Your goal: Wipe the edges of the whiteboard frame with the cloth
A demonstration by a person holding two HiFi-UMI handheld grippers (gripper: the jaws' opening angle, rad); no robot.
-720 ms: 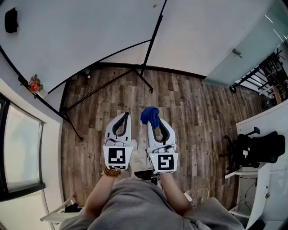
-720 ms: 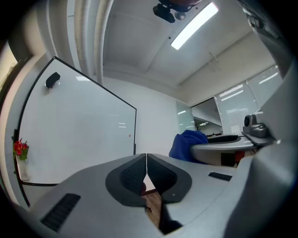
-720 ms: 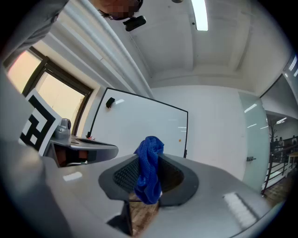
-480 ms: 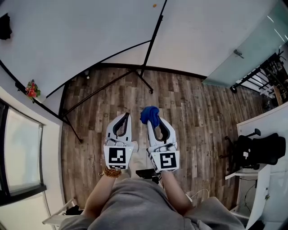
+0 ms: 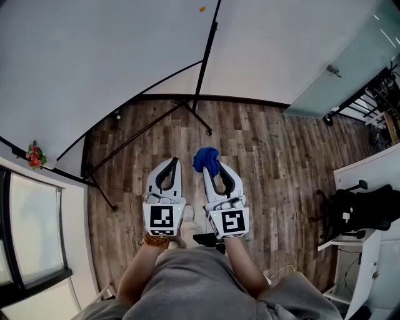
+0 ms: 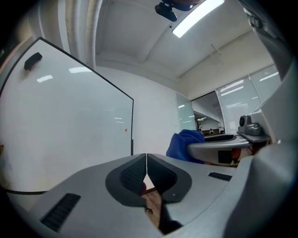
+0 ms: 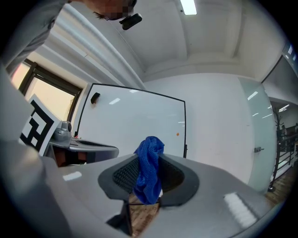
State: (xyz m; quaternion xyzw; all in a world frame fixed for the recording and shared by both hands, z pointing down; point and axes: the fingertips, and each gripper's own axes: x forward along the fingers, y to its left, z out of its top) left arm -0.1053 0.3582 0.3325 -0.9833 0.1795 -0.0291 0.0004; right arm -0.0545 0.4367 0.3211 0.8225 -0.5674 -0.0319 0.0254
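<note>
You hold both grippers side by side, low in front of your body, over the wooden floor [image 5: 269, 150]. Your right gripper [image 5: 211, 170] has its jaws clenched on the blue cloth [image 7: 149, 173]: in the right gripper view the cloth stands bunched between the two dark pads, its top rising above them and its lower end hanging below. From the head view the cloth shows as a blue bundle at the tip of that gripper, well apart from the board.

Your left gripper [image 5: 170, 167] carries nothing. In the left gripper view its jaws are pressed together, their pads meeting along a thin line, with only a slice of floor showing beneath them. The cloth appears there just to the right, at the tip of the other gripper.

The whiteboard [image 5: 106, 56] stands ahead of you, wide and white, with a thin black frame [image 5: 209, 45] round it. Its right edge runs down to the black stand legs [image 5: 150, 125] that spread across the floor. A small orange dot [image 5: 202, 9] sits near the top of the board beside that right edge, and a dark eraser-like block [image 7: 95, 98] clings to the board's upper left part. Neither gripper touches the frame.

To the far left, a small bunch of red flowers [image 5: 34, 156] sits by the window. At the right stands a black office chair [image 5: 356, 209] beside a white surface [image 5: 375, 169].
</note>
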